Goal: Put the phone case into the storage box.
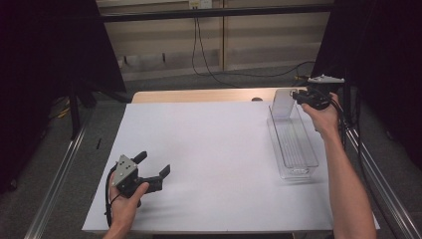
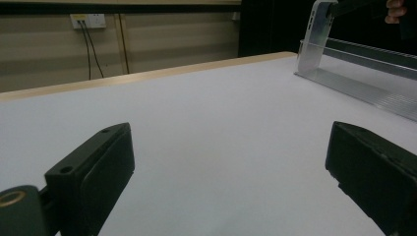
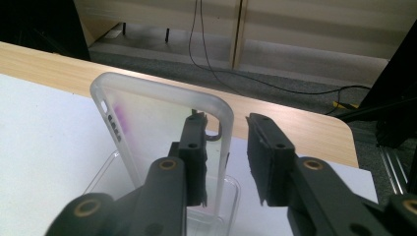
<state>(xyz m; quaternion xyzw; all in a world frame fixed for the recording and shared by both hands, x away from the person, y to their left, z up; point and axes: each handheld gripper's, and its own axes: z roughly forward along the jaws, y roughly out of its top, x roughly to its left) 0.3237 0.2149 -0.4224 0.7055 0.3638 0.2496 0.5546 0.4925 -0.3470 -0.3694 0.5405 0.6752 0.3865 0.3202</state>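
Between the jaws of the right claw (image 3: 226, 157), the edge of a clear phone case (image 3: 162, 132) stands upright at the far end of a long clear tray (image 1: 293, 144), its lower edge down inside the tray. The jaws stand narrow but parted: the left one lies against or just beside the case's rim, the right one stands off with a visible gap, so the pads do not look to be pressing. The case seems to lean on the tray's end wall, though its foot is partly hidden behind the claw.

My worry is that the case is light, tall and thin, so nothing much steadies it. If the claw backs away at a slant, the near jaw could drag the rim along and tip the case flat into the tray or over the wall onto the white tabletop (image 1: 214, 149). Soft rubbery plastic may also cling to the pad for a moment and lift out with it. A straight retreat, with jaws spread a little more, looks safest.

Well apart from that claw, near the front edge of the tabletop, the left claw (image 2: 231, 162) rests with jaws wide and nothing between them; it poses little risk where it lies.
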